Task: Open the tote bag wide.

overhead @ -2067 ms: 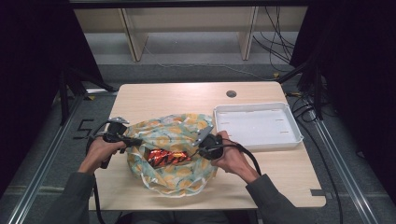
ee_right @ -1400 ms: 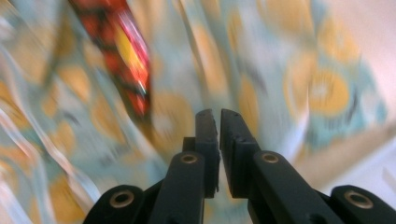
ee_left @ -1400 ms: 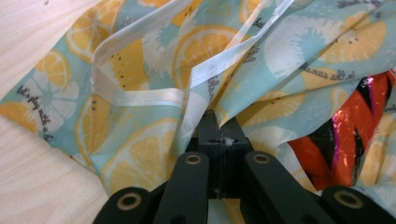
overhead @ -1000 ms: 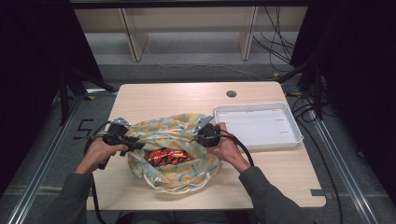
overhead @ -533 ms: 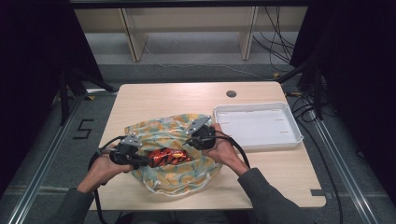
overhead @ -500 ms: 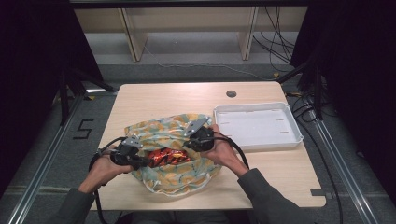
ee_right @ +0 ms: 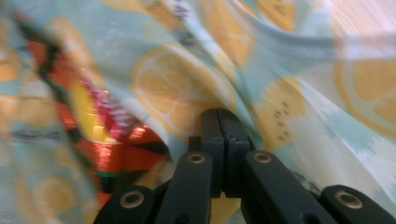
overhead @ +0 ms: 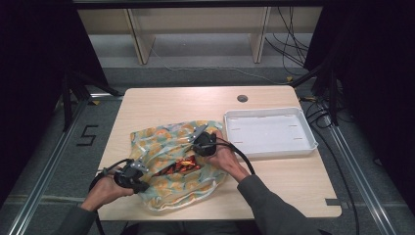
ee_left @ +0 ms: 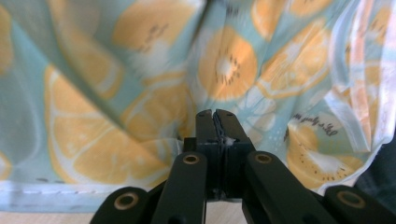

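A cloth bag (overhead: 161, 142) printed with orange slices on pale blue lies on the wooden table (overhead: 161, 103). Red and orange snack packets (overhead: 177, 166) show through its mouth. My left gripper (overhead: 141, 185) is at the bag's near left edge. Its jaws have just closed and meet on a fold of the cloth (ee_left: 224, 70). My right gripper (overhead: 195, 148) is shut on the bag's far right rim, with cloth (ee_right: 173, 84) around its tips and a shiny red packet (ee_right: 107, 140) just to their left.
A shallow white tray (overhead: 266, 111) stands to the right of the bag. A round dark grommet (overhead: 242, 98) sits in the tabletop behind the tray. Bare wood runs along the far side of the table and by its near right corner.
My left hand has moved toward the near edge and in along the bag, and its jaws have closed on the cloth. The right hand has shifted slightly left, still holding the rim.
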Demonstrator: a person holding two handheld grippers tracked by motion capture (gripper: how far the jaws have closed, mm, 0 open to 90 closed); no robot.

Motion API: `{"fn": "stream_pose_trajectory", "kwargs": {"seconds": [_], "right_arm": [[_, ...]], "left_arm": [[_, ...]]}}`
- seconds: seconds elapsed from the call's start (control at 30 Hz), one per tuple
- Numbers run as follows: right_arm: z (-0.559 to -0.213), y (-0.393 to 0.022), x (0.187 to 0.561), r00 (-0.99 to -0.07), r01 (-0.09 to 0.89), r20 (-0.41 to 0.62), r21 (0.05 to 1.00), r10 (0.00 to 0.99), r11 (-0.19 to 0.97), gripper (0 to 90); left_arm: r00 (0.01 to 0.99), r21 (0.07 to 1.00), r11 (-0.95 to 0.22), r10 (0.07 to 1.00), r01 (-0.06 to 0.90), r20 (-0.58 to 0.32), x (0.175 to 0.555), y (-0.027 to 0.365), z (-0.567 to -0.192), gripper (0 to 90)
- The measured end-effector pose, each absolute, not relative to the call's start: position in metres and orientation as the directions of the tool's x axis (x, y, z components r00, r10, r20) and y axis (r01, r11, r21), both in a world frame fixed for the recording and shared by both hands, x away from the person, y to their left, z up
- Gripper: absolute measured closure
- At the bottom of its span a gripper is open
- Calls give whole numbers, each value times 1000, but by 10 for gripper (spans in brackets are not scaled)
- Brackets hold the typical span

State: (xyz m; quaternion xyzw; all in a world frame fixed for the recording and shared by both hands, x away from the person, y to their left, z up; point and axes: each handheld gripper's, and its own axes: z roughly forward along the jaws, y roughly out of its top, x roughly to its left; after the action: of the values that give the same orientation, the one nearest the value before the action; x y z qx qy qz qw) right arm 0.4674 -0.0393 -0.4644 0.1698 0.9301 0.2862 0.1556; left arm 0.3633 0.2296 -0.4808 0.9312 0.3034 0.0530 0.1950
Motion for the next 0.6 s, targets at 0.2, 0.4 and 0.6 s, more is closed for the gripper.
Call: {"fn": "stream_pose_trajectory", "kwargs": {"seconds": [0.2,0.4,0.6], "right_arm": [[-463,-42,466,-891,229,-183,608,415,760,900],[-439,-47,438,-923,213,-117,641,368,737,867],[-437,-54,421,-932,215,-97,625,348,751,818]], "left_arm": [[794,485,-705,607,517,38,363,231,-457,850],[760,583,-649,645,488,82,360,228,-437,702],[733,592,-660,660,462,164,364,215,-447,464]]}}
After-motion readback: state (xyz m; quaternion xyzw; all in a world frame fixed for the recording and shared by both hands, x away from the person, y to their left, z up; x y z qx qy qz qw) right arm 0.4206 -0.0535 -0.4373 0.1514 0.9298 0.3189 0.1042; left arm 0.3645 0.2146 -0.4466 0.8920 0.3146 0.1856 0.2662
